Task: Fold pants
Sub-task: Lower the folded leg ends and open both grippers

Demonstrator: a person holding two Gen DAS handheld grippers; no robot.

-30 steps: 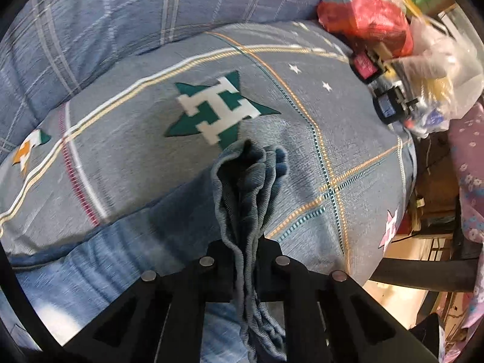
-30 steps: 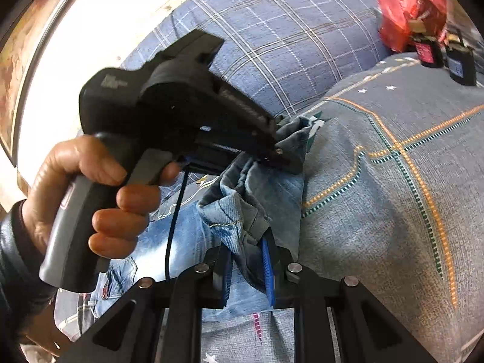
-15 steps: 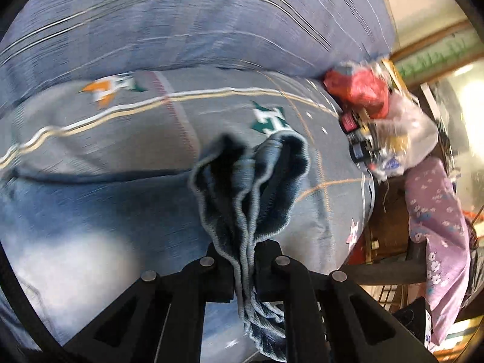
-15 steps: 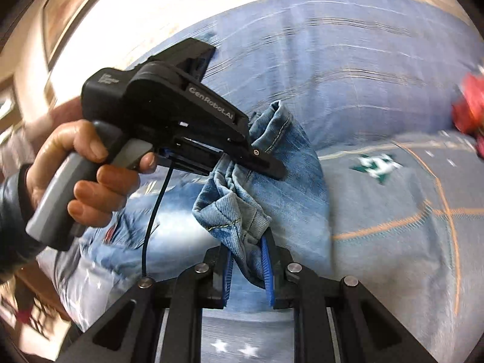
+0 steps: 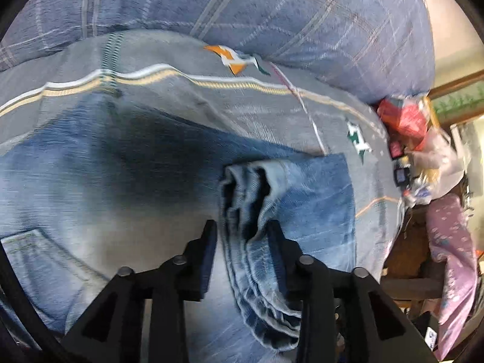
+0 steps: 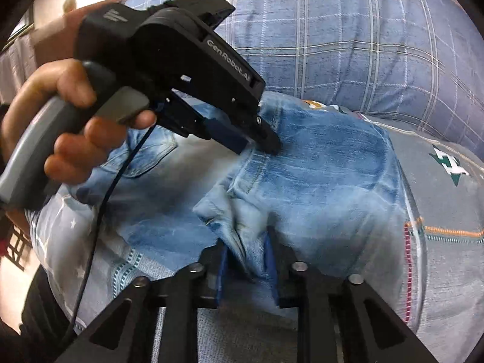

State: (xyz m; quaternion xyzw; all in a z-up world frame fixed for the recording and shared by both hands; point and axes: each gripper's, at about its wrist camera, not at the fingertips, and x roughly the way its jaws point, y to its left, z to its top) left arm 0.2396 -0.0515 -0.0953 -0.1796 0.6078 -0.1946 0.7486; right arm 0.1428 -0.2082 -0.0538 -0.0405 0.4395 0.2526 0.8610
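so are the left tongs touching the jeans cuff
Touching: left wrist view shows the jeans cuff against one finger; the left tongs have just been opening.

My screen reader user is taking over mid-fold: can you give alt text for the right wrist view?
The right gripper has just been opening, with a bunched fold of the jeans loose between its jaws on a patterned bedspread. Ahead on the left, a hand holds the left gripper, tips down on the denim.
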